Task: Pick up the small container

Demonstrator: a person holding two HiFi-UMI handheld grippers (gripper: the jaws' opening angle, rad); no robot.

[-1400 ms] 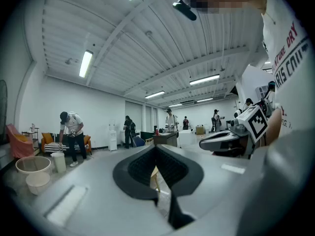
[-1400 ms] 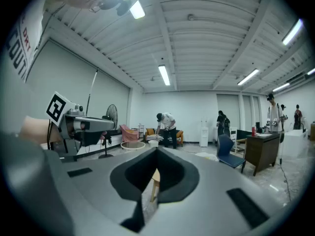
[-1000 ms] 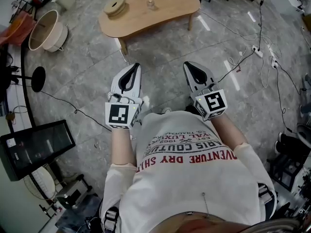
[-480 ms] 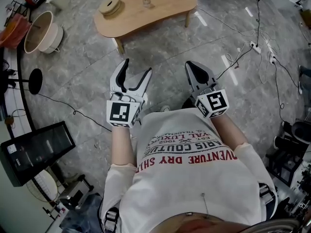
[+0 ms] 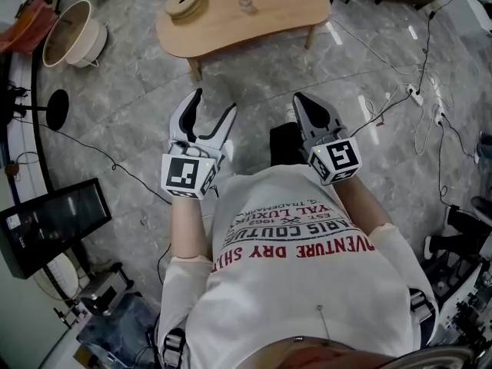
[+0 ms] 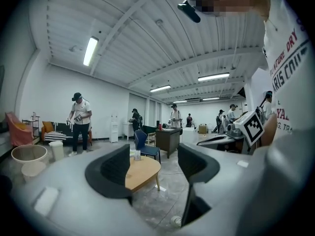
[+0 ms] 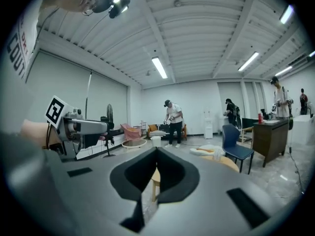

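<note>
The small clear container (image 5: 246, 4) stands upright on the low wooden table (image 5: 231, 25).

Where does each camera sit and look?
Head view: on the person's head, looking down; left tool, right tool, white printed shirt show.
Left gripper view: on left tool, looking past open jaws at the light wooden table.
Right gripper view: on right tool, looking across the room past shut jaws.
Shared: all show that table.
</note>
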